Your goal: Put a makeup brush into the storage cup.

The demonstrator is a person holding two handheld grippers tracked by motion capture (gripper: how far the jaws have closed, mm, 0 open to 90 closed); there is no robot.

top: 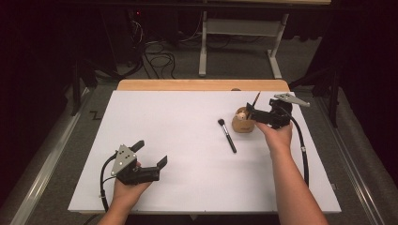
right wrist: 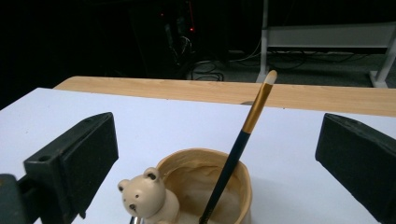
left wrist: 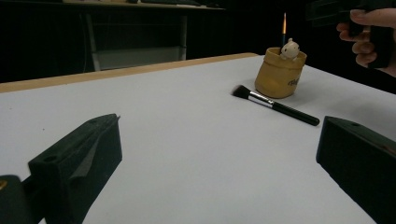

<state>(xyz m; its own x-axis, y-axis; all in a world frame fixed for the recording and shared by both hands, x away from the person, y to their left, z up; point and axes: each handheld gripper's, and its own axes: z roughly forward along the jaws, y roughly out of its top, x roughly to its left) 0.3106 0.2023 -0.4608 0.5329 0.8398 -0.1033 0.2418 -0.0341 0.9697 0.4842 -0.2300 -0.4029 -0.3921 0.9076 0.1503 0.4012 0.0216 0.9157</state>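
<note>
Brush (right wrist: 243, 140) seen standing tilted in tan cup (top: 243, 123), between wide-open right tongs (right wrist: 210, 154), not touched. Risk: stem gets clipped when tongs are pulled back, cup tipped. Second brush (top: 227, 136) left lying on white surface (top: 187, 154) just beside cup, easily rolled if nudged. Left tongs (top: 152, 153) open, idle, well apart.

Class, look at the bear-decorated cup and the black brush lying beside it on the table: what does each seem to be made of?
Cup: probably glazed ceramic, judging by its tan, smooth, softly moulded wall and bear figure.
Black brush: seemingly a plastic or lacquered handle, glossy black; a shiny silver collar, likely metal; dark, soft-looking bristles, fibre type unclear.
</note>
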